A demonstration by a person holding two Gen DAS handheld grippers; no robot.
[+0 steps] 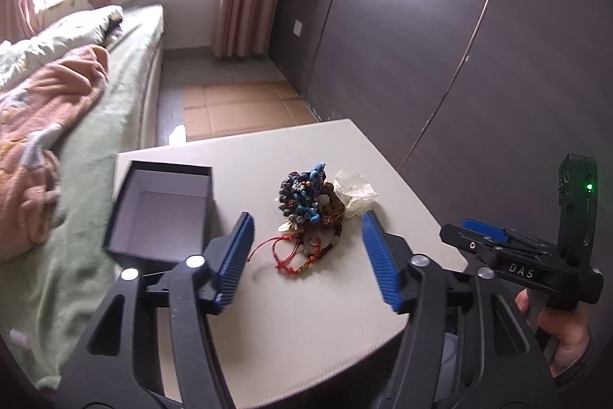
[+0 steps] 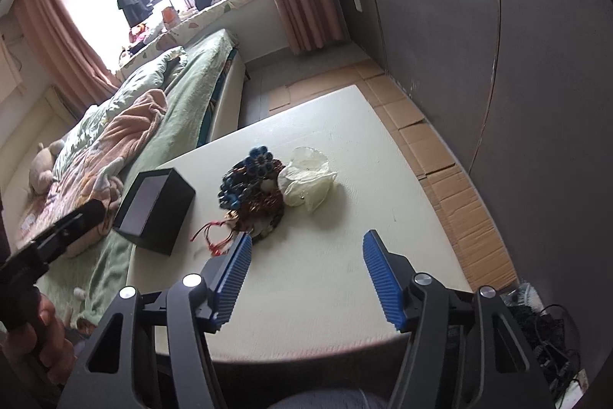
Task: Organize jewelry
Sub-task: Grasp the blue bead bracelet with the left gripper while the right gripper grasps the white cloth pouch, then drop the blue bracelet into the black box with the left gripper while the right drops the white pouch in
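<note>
The jewelry pile (image 1: 310, 213) is a tangled heap: blue and dark beaded pieces on top, brown beaded loops beneath, a pale round piece low in the heap, and red cords (image 1: 285, 253) trailing from its near edge. It lies on the white table (image 1: 291, 328), directly ahead of the left gripper (image 1: 308, 257) and between the lines of its two blue pads. That gripper stands partly open with nothing between its jaws. From the right gripper (image 2: 306, 269), the pile (image 2: 251, 196) sits ahead and to the left, beyond the left pad tip; this gripper is also partly open and holds nothing.

A crumpled translucent bag (image 1: 354, 192) touches the pile's far-right side; its contents cannot be made out. A black open box (image 1: 163, 207) with a pale lining stands ahead-left of the left gripper, near the table edge. Its visible interior appears empty.
</note>
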